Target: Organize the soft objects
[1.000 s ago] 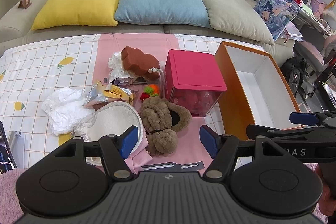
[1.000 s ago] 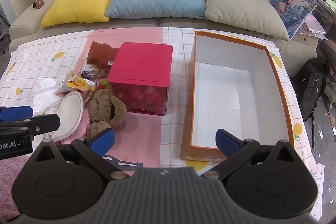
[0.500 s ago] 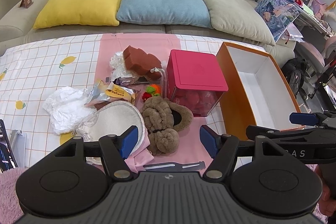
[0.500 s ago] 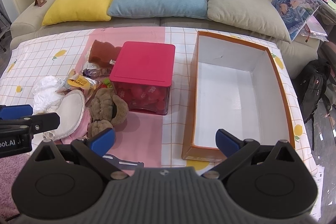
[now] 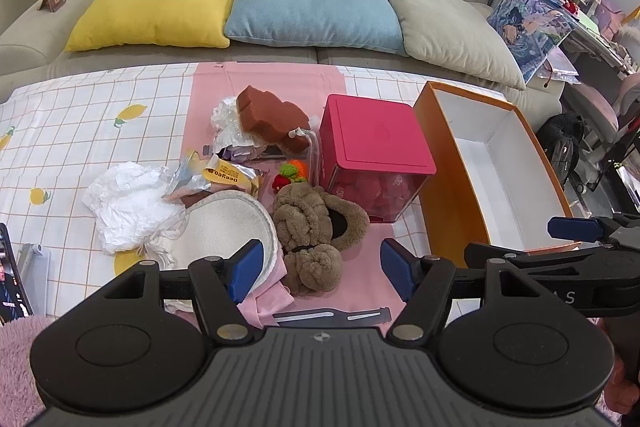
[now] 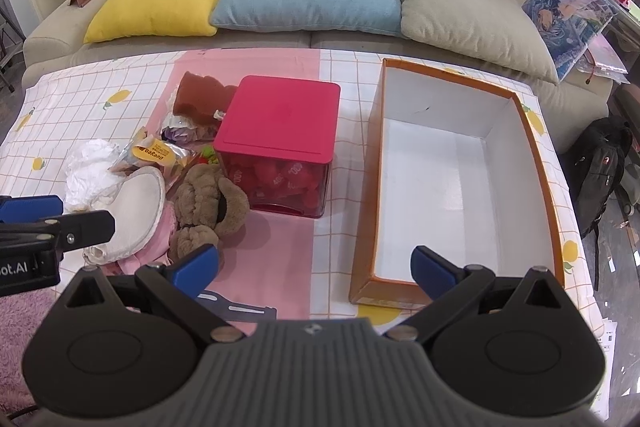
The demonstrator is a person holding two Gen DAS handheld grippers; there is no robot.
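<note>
A brown fuzzy slipper (image 5: 316, 227) lies on the pink cloth, beside a white round pad (image 5: 218, 231) and a brown sponge (image 5: 272, 117); the slipper also shows in the right wrist view (image 6: 208, 209). My left gripper (image 5: 322, 269) is open and empty, just short of the slipper. My right gripper (image 6: 316, 269) is open and empty, between the slipper and the empty orange box (image 6: 536, 163), which also shows in the left wrist view (image 5: 452, 163).
A red-lidded clear box (image 5: 376, 151) stands between the pile and the orange box. Crumpled white paper (image 5: 124, 199), snack wrappers (image 5: 224, 175) and a small knitted toy (image 5: 294, 171) lie in the pile. A sofa with cushions (image 5: 312, 7) is behind the table.
Both grippers have shifted slightly forward toward the table; the scene sits a little lower and closer. Nothing was grasped or moved.
</note>
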